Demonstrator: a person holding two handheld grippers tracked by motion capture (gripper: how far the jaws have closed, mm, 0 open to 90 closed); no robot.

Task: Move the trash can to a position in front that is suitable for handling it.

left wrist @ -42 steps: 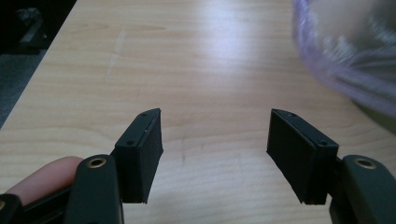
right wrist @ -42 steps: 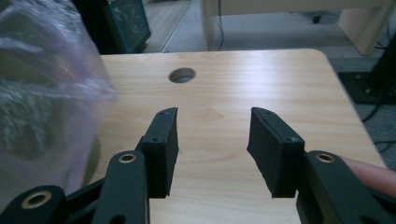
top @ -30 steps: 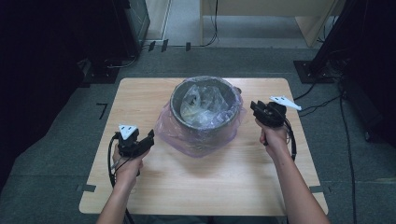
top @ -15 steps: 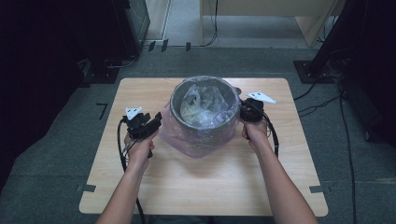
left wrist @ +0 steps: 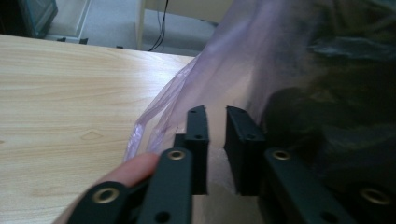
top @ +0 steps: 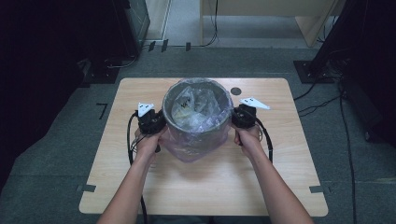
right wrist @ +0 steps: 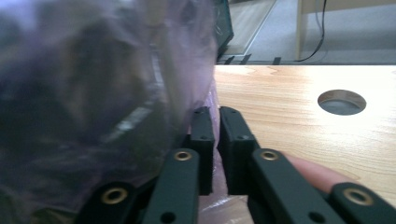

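Thin glossy purple plastic bag (top: 196, 140); dull grey metal bin (top: 197, 112); pale smooth wood table (top: 215, 186).

Bin (top: 197, 122) wall is blurred behind the purple bag (top: 194, 147) in both gripper views, cut off at top edges. Contents inside the bin are crumpled film, too unclear to tell. Left claw (top: 161, 125) and right claw (top: 232, 120) tips are hidden against the bin side from above. Whether film sits between either claw's jaws: cannot tell. Forearms are cut off below the bin.
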